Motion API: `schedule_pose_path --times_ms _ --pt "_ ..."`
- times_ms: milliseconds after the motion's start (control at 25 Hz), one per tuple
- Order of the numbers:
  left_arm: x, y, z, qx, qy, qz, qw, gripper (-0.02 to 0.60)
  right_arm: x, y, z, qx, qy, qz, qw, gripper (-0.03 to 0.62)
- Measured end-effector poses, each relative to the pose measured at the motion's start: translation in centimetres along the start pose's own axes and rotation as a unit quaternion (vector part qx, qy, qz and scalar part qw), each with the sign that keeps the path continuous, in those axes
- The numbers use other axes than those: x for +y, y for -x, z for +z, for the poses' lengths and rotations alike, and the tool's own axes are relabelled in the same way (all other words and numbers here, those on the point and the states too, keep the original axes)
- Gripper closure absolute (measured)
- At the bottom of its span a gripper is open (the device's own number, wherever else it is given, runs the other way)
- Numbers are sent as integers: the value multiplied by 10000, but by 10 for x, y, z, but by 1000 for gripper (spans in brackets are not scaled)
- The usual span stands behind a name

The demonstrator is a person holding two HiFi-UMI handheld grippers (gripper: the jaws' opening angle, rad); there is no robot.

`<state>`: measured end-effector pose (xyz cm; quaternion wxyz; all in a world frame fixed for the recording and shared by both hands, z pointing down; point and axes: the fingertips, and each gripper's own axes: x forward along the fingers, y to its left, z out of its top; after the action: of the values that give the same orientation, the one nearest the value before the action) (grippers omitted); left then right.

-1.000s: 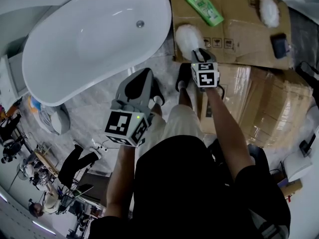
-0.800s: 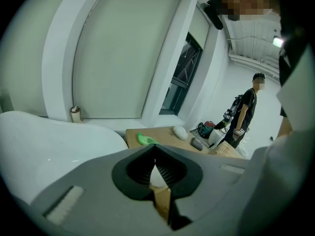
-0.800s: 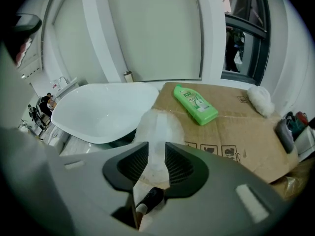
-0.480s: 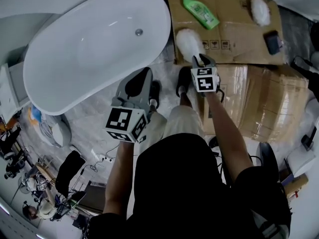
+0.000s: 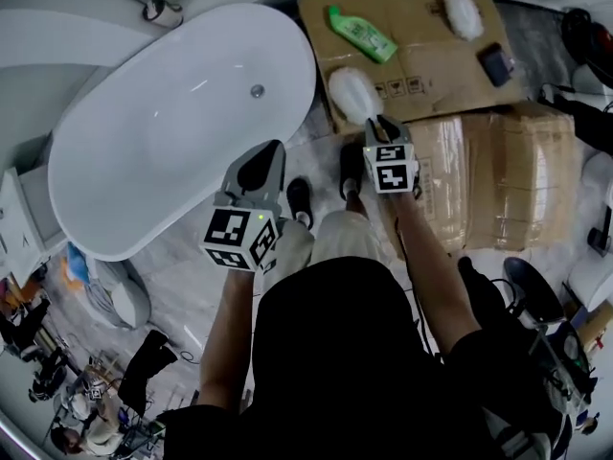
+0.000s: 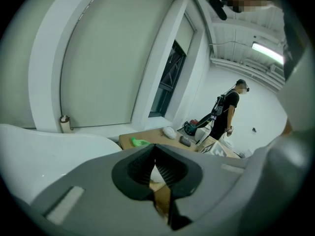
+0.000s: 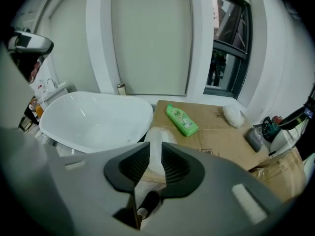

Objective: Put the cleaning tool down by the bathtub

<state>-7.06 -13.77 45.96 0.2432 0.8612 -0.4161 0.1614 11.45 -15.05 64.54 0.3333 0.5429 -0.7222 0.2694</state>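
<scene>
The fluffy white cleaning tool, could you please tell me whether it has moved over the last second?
No. The cleaning tool lies on the same corner of the cardboard, the one nearest the bathtub. Only the head camera has shifted.

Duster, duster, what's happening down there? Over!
Left gripper shut, empty. Right gripper closing, duster at its tips, not gripped. Duster on cardboard beside bathtub. Nothing blocking.

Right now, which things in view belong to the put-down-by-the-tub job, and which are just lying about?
Job: white fluffy cleaning tool, lying on cardboard beside the bathtub.
Lying about: green bottle, second white fluffy pad, small dark object, all farther along the cardboard.
</scene>
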Motion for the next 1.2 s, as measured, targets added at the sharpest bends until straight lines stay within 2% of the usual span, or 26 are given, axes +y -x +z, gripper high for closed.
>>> schedule_pose_path --times_ms 360,680,1200 --pt "-10 22 10 -83 -453 -617 9970 584 20 69 24 -466 -181 -410 9979 536" --pt "-24 45 22 -307 -691 -1093 9911 584 49 129 41 -923 -296 -694 9929 557" --pt "-37 81 27 -546 -915 -1563 9819 584 88 209 52 -1557 -390 -1122 9806 576"
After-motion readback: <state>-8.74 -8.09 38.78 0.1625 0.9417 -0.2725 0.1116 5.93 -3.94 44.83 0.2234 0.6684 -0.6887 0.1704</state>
